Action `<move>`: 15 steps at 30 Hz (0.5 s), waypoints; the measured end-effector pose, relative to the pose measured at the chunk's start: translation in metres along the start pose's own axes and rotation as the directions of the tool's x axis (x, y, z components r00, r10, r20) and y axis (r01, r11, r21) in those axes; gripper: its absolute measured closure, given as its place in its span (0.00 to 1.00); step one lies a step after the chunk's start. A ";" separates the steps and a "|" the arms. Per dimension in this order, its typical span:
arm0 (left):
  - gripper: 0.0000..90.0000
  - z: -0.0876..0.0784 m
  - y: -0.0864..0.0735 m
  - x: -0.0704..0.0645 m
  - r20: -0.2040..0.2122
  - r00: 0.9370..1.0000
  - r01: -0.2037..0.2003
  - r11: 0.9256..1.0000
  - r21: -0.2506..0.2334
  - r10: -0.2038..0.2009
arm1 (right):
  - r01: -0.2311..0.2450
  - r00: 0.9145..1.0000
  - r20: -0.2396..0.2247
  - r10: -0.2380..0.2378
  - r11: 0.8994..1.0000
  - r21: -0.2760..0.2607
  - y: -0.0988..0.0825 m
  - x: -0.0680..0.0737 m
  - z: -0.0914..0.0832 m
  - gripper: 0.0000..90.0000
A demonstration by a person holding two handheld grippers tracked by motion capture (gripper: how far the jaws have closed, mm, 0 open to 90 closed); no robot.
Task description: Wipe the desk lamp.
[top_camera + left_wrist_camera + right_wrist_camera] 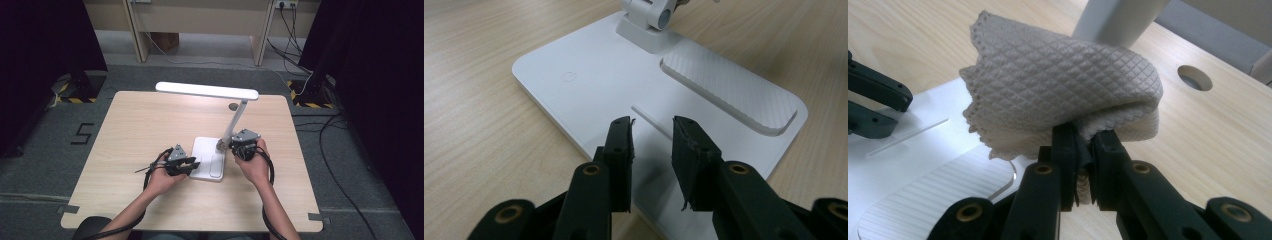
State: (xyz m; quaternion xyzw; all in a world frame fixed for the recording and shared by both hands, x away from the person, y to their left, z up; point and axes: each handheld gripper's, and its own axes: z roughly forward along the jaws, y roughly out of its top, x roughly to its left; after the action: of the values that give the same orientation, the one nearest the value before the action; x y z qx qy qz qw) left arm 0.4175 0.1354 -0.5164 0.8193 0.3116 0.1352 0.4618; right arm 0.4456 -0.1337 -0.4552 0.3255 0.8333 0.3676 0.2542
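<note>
1. I count one white desk lamp [215,125] on the table [140,130]; it has one flat base [604,90] and one long head [206,90].
2. I count one quilted cloth [1058,85].
3. I count two handheld grippers: the left gripper [189,165] and the right gripper [235,144].
4. I see one round hole [1195,77] in the tabletop.
5. The base has one power symbol [568,76] and one ribbed tray [729,92].

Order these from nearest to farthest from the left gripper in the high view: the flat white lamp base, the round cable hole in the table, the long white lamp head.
1. Flat white lamp base, right beside the left gripper.
2. Long white lamp head, raised over the far table half.
3. Round cable hole, by the far edge; nearly level with the head.
</note>
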 end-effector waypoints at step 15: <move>0.77 0.000 0.000 0.000 -0.005 1.000 0.000 1.000 0.000 0.000 | 0.010 0.999 -0.037 -0.008 0.999 0.040 -0.014 0.011 0.018 0.93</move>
State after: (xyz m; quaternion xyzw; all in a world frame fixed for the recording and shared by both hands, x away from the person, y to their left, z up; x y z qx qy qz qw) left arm 0.4170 0.1357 -0.5165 0.8190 0.3126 0.1373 0.4612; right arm 0.4456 -0.1248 -0.4786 0.3200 0.8464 0.3557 0.2339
